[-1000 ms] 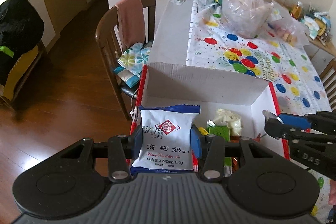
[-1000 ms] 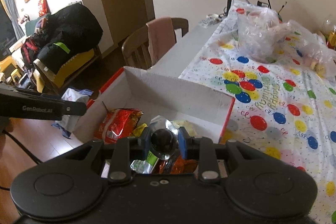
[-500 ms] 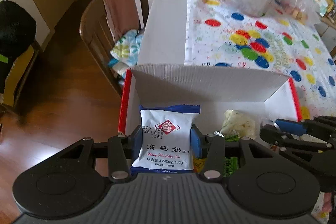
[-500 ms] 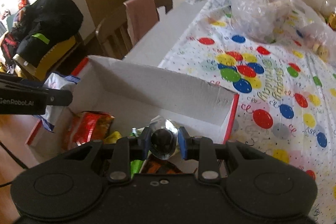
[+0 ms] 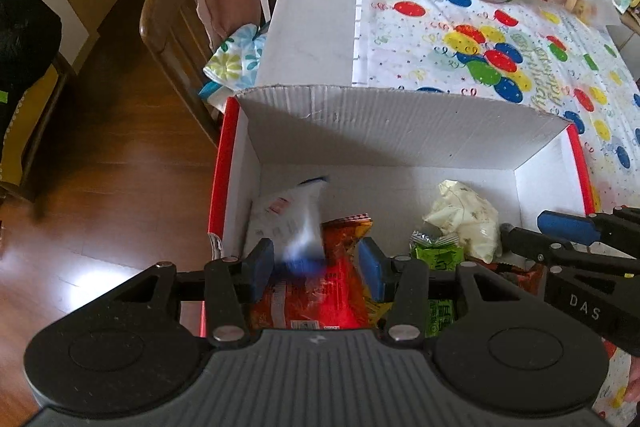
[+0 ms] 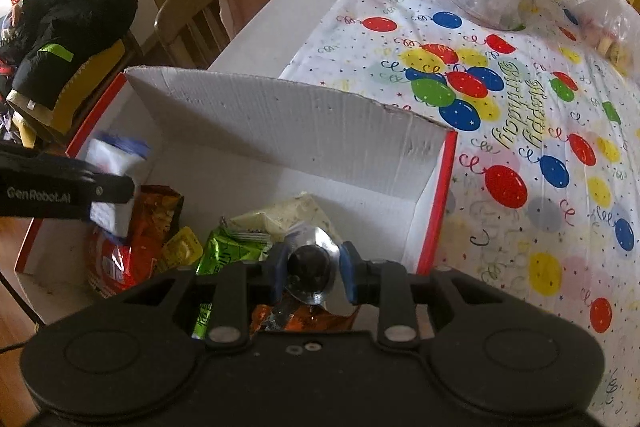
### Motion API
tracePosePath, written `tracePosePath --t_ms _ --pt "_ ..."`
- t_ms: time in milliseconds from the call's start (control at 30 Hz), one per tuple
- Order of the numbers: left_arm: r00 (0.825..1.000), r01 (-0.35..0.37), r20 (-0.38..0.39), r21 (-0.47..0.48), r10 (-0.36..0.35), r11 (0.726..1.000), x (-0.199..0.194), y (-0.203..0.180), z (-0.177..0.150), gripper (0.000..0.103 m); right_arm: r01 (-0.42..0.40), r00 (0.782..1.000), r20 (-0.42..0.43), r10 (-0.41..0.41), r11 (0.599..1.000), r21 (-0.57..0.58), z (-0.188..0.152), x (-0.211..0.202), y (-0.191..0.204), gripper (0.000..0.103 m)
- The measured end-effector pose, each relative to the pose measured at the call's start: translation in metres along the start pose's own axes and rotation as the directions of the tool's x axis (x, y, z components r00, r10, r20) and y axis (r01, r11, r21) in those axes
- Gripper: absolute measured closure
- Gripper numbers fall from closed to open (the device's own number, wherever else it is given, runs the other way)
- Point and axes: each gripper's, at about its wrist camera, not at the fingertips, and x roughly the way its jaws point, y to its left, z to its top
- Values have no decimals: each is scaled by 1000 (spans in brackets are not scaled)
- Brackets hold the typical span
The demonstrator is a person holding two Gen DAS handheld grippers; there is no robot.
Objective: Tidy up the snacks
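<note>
Left wrist — packet (image 5: 298, 223) between tool (image 5: 316, 269)

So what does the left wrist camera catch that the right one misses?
Left only: the right gripper coming in at the side. Right only: a silver-wrapped snack clamped in that gripper's jaws. Both: the white box with a red packet and green packet inside, a blurred white packet, and the balloon tablecloth.

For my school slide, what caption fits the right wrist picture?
Right gripper holds a shiny wrapped snack over the cardboard box of snacks.
</note>
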Motion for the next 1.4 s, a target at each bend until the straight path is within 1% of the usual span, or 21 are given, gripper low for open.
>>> tracePosePath --t_ms 67,133,200,233,300,400,500,700,767,833,900,1000,1067,1133,1167,1267,1400 --pt "1000 11 19 0 -11 1000 -6 1 -2 56 -4 1000 6 4 1000 9 1 -1 -1 73" --pt "999 17 44 0 -17 1000 -14 1 -4 51 -5 1000 11 5 1000 19 0 -3 -2 73" --pt "997 22 74 -1 -22 1000 -23 1 -8 49 -13 1000 22 12 1000 27 0 -8 -3 72" --pt "996 25 87 -2 -25 1000 -27 1 -10 46 -18 999 28 17 999 29 0 -11 -3 71" --pt "993 35 112 -7 -34 999 -35 2 -14 43 -25 999 42 24 999 31 -1 -17 -2 70" --pt "989 48 143 -7 -46 999 -47 2 -20 42 -48 997 63 46 998 35 -4 -28 0 65" --pt "983 58 176 2 -57 998 -60 0 -27 36 -70 994 81 67 997 33 -8 -40 3 61" --pt "972 68 225 15 -69 998 -80 -4 -41 35 -104 987 125 100 994 28 -17 -65 9 51" --pt "968 66 243 17 -68 998 -86 -4 -45 34 -117 983 143 112 993 31 -20 -73 10 44" --pt "962 69 264 18 -71 997 -93 -3 -49 33 -122 980 161 115 992 31 -24 -80 11 39" --pt "956 69 285 22 -72 997 -99 -3 -55 33 -127 977 175 120 991 30 -27 -87 11 37" --pt "947 71 313 24 -75 997 -107 -3 -62 32 -139 972 194 130 990 35 -32 -94 11 30" --pt "941 70 331 28 -75 997 -112 -3 -69 31 -145 968 214 134 989 34 -36 -100 11 25" --pt "935 69 346 28 -74 997 -117 -3 -75 27 -155 962 233 144 987 31 -39 -106 12 22" --pt "933 69 351 26 -73 997 -118 -3 -78 27 -157 959 244 146 987 28 -41 -109 13 20" --pt "929 74 362 18 -76 997 -121 -3 -86 26 -151 951 275 140 988 22 -48 -118 15 17" --pt "924 86 374 17 -86 996 -123 -3 -96 23 -161 939 312 145 987 24 -54 -127 16 16"
